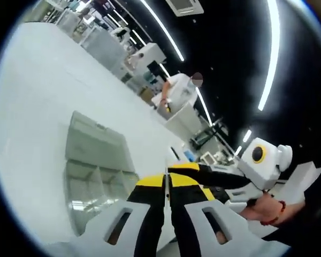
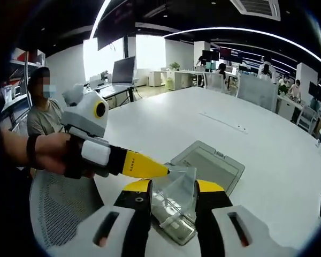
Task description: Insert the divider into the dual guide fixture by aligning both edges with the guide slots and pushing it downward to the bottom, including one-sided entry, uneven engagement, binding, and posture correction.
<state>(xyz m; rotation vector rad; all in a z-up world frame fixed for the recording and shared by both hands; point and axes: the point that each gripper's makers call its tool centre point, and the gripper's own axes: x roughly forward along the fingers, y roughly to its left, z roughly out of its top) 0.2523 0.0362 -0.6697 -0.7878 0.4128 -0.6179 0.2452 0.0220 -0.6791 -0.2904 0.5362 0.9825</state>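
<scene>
Clear plastic divider (image 2: 174,187) clamped between right gripper (image 2: 171,188) jaws, lower centre, left gripper (image 2: 159,170) tip touching. Left jaws together. Still aloft above fixture (image 2: 206,166); alignment with slots next.

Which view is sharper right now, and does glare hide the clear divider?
Right gripper view: sharp; the clear divider stays readable between the right gripper tips, faint window sheen. Left gripper view: softer, strongly tilted and fisheye-curved; ceiling light strips flare, compartment tray pale against the white table.

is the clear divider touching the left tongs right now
Touching. In the right gripper view, the left tongs pinch the upper corner of the clear divider.
</scene>
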